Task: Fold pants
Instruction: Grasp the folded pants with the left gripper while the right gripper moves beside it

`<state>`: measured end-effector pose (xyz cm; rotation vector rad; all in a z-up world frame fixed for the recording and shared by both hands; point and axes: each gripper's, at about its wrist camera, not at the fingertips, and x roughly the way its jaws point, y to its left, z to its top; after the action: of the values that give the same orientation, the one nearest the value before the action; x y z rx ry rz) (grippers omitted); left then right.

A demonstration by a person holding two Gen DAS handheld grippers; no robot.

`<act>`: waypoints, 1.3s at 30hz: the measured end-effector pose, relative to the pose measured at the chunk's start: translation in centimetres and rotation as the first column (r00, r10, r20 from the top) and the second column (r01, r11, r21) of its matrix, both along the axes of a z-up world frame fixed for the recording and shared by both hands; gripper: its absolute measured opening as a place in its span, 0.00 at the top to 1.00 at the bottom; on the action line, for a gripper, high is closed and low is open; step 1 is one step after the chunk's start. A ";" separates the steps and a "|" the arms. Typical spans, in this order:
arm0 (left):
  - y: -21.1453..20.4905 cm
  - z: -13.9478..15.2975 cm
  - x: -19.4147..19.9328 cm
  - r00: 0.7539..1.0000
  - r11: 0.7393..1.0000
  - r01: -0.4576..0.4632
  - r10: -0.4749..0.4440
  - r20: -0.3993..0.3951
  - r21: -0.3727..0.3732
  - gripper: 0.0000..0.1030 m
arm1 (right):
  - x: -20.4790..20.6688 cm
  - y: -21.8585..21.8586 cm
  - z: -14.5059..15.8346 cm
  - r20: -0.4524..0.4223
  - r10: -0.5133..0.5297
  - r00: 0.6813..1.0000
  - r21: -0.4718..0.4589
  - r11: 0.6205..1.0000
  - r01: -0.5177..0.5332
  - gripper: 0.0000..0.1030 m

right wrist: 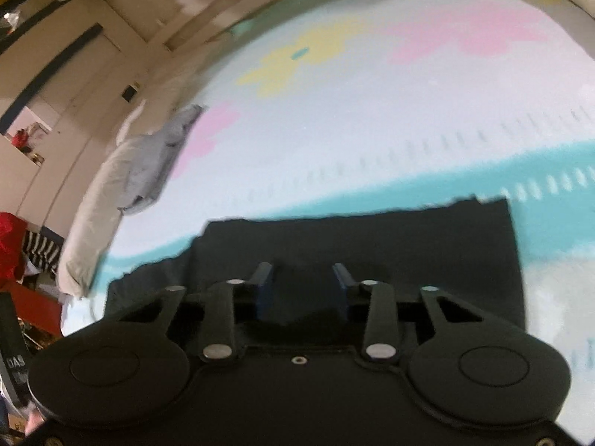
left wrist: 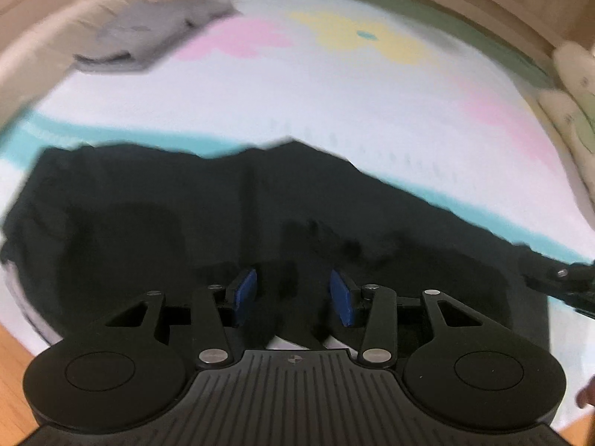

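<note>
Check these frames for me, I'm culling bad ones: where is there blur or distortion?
Left wrist view: motion blur smears the grey garment and the bedspread; the black pants lose detail. Right wrist view: similar blur, strong fisheye bending of the wall; the pants stay dark and featureless.

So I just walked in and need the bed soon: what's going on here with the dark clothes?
A person with a two-finger gripper in each hand is folding dark black fabric pants on a bed with a pastel flower-print cover. Both the left gripper and the right gripper hang low over the pants, blue pads apart, and neither visibly pinches the cloth. The pants lie flattened with a straight edge. A crumpled grey garment sits at the bed's far side.
</note>
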<state>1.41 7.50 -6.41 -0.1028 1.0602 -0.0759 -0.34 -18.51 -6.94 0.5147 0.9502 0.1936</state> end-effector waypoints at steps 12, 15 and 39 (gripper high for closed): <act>1.0 -3.5 0.6 0.994 0.995 -0.015 0.026 -0.109 0.098 0.59 | -3.0 10.9 -0.3 0.122 0.377 0.918 -0.216 0.913 -0.346 0.59; 1.2 -3.7 0.8 0.993 0.996 -0.014 0.024 -0.112 0.088 0.59 | -3.5 12.5 -0.9 0.122 0.434 0.893 -0.261 0.882 -0.393 0.59; 4.3 0.6 0.4 0.996 0.995 -0.088 0.086 0.034 0.050 0.58 | -5.1 17.7 -2.2 0.153 0.560 0.814 -0.366 0.797 -0.480 0.92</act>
<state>1.84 11.78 -5.83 -0.1006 1.0239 0.0287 -5.39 -0.79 -9.10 -0.0856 0.8308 0.5917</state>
